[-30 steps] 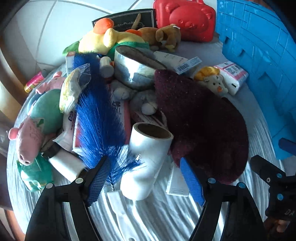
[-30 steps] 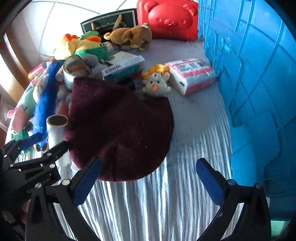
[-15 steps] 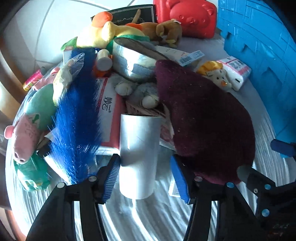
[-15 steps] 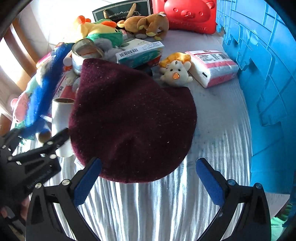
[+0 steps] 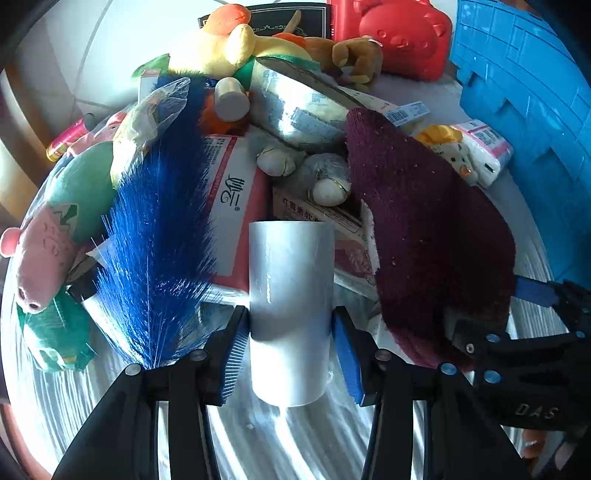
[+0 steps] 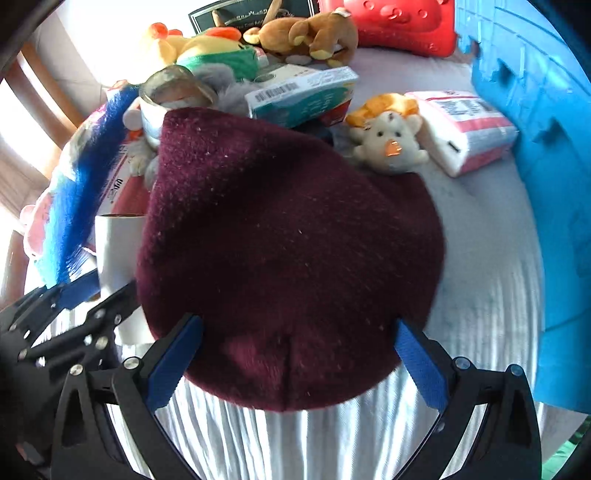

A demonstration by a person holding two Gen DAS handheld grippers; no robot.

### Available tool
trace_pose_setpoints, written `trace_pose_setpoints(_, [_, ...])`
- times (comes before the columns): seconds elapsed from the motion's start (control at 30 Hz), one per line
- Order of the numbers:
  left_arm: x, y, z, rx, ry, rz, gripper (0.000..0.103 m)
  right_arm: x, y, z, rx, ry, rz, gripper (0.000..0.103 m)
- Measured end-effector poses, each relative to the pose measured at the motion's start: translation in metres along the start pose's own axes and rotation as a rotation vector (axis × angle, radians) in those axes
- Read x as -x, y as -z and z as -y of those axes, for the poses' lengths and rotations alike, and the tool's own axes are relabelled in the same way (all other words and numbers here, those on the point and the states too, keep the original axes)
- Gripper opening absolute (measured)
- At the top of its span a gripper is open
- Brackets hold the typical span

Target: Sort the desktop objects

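Note:
A white roll [image 5: 291, 306] lies on the striped cloth in the left wrist view. My left gripper [image 5: 291, 347] has closed its blue pads against both sides of the roll. A maroon knitted hat [image 6: 288, 251] lies to the right of the roll; it also shows in the left wrist view [image 5: 436, 236]. My right gripper [image 6: 295, 354] is open, with its wide-apart fingers either side of the hat's near edge. The roll shows at the left of the right wrist view [image 6: 114, 251], partly hidden by the hat.
A blue feather duster [image 5: 159, 236], a pink pig toy [image 5: 40, 251], a tape roll [image 5: 295, 107], boxes and plush toys crowd the table's left and back. A blue crate [image 6: 535, 147] stands at the right, a red bear box [image 6: 399, 22] at the back. A tissue pack [image 6: 465, 129] lies near the crate.
My left gripper moved forward and closed from wide open onto the white roll. My right gripper moved forward until its open fingers straddle the hat's near edge.

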State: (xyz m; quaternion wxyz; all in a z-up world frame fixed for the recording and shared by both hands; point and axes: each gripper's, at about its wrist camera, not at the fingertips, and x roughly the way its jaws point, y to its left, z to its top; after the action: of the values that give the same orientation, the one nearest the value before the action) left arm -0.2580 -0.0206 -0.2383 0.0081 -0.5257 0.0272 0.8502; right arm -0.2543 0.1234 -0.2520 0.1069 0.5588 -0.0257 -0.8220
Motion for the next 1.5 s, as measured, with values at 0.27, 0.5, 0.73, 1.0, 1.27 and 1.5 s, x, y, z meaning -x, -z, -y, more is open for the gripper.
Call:
trace_pose_setpoints(0.27, [0.007,0.008,-0.010,-0.007,0.005,0.007,0.045,-0.019,-0.006,0.014,-0.078,-0.059,0.001,0.103])
trace_pose_setpoints(0.5, [0.030,0.011,-0.011,-0.010,0.014,0.057,0.045,0.005,0.003,0.007,-0.045,-0.010,0.047,0.069])
trace_pose_setpoints(0.73, [0.054,0.014,-0.013,-0.013,0.022,0.098,0.045,0.034,0.005,0.003,0.001,0.031,0.106,0.032])
trace_pose_setpoints(1.0, [0.076,0.013,-0.015,-0.027,0.039,0.138,0.045,0.070,0.008,0.006,0.017,0.049,0.183,0.023])
trace_pose_setpoints(1.27, [0.106,0.006,-0.026,-0.030,0.041,0.202,0.045,0.099,-0.004,-0.002,0.081,0.051,0.246,0.021])
trace_pose_setpoints(1.5, [0.137,0.004,-0.044,-0.033,0.045,0.264,0.045,0.130,-0.014,-0.014,0.108,0.062,0.309,0.016])
